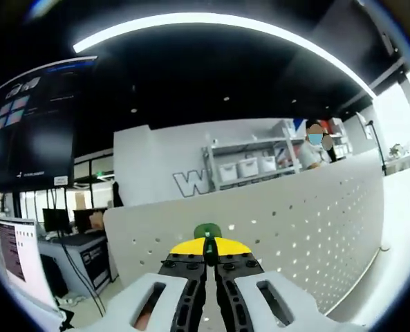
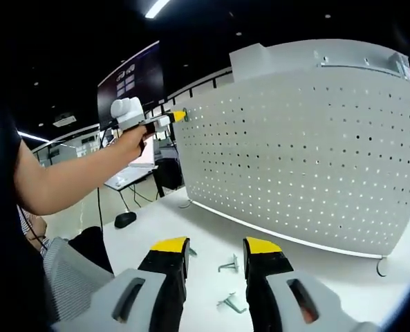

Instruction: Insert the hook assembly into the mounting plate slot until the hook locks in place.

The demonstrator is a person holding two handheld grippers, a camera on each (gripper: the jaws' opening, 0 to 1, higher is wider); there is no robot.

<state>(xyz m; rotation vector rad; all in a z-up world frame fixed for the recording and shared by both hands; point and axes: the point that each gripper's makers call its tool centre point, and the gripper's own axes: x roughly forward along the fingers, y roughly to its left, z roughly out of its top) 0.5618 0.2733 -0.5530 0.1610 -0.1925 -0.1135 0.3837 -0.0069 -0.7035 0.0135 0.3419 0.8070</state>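
My left hand-held gripper [image 1: 208, 257] pinches what looks like a green hook [image 1: 207, 232] at the pegboard's [image 2: 308, 152] top edge. My right hand-held gripper [image 2: 216, 254] gapes empty above spare hooks [image 2: 229, 265] on the table [image 2: 329, 277].

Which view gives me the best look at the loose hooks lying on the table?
The right gripper view: two small metal hooks lie on the white table between the open right gripper tips, before the pegboard. The left gripper view faces the pegboard's upper edge and the room beyond.
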